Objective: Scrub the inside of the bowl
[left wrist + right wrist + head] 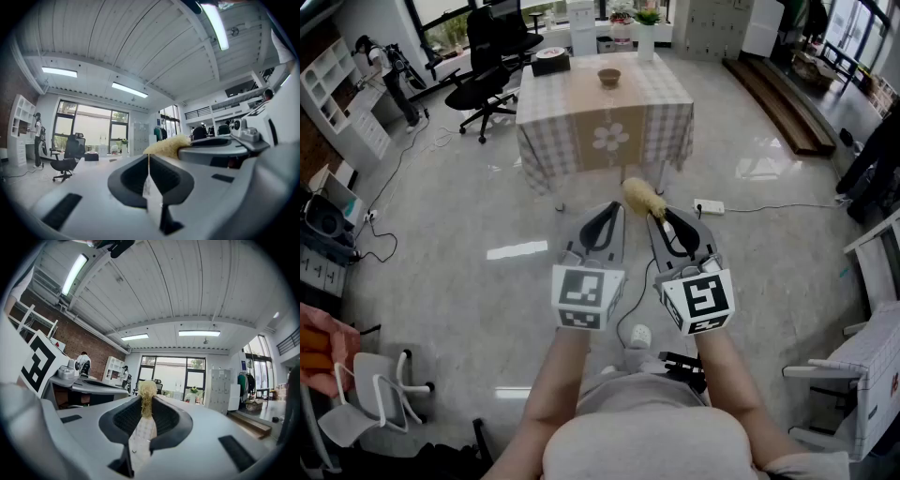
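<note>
A small brown bowl stands on the far checkered table, well ahead of both grippers. My right gripper is shut on a pale yellow fibrous scrubber, which sticks out forward past the jaws. In the right gripper view the scrubber is pinched between the closed jaws of the right gripper. My left gripper is shut with nothing in it, held close beside the right one over the floor. In the left gripper view, the left gripper has its jaws pressed together, and the scrubber shows to its right.
A black box and a white vase with a plant also stand on the table. Black office chairs stand to its left. A power strip and cables lie on the glossy floor. Wooden planks lie at the right.
</note>
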A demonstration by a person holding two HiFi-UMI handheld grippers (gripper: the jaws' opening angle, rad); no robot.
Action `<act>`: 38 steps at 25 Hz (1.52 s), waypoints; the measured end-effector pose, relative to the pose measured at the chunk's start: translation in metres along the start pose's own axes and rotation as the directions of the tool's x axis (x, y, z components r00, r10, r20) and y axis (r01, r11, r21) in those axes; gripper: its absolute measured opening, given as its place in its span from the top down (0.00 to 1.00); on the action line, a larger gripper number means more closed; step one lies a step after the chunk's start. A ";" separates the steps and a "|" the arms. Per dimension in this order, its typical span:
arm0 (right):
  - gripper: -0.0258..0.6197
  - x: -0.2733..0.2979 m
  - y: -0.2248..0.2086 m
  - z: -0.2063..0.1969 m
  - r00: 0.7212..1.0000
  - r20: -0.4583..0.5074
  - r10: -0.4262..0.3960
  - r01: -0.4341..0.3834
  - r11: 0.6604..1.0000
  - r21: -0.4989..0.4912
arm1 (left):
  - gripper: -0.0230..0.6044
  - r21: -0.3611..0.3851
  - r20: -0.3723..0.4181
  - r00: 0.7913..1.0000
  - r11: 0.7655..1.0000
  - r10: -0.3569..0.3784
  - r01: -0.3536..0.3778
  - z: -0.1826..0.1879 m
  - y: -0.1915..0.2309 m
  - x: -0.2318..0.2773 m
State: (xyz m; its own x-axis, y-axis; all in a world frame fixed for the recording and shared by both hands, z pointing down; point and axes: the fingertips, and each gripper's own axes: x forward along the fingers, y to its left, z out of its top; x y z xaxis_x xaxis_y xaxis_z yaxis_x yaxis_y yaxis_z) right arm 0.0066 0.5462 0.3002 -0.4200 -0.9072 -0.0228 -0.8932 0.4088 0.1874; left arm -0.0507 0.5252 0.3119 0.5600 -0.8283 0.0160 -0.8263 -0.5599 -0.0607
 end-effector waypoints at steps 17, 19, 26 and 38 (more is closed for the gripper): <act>0.86 0.048 -0.044 -0.001 0.999 0.018 0.031 -0.031 0.998 0.054 | 0.93 0.093 0.049 0.998 0.995 0.025 -0.030 0.020 0.009 0.060; 0.86 0.054 -0.052 -0.002 0.999 0.022 0.045 -0.046 0.998 0.050 | 0.93 0.087 0.047 0.998 0.995 0.035 -0.039 0.020 0.010 0.071; 0.86 0.069 -0.078 -0.016 0.992 0.019 0.122 -0.123 0.990 0.065 | 0.93 0.068 0.038 0.996 0.995 0.074 -0.077 0.011 0.008 0.106; 0.86 0.100 -0.106 -0.027 0.991 0.022 0.131 -0.133 0.988 0.082 | 0.93 0.053 0.027 0.992 0.990 0.126 -0.128 0.003 0.031 0.140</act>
State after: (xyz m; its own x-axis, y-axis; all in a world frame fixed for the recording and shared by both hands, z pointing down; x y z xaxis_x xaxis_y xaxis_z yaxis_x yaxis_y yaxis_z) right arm 0.0640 0.4097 0.3043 -0.5371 -0.8433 -0.0199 -0.8397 0.5322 0.1077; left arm 0.0025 0.3918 0.3089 0.4526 -0.8915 -0.0185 -0.8868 -0.4478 -0.1146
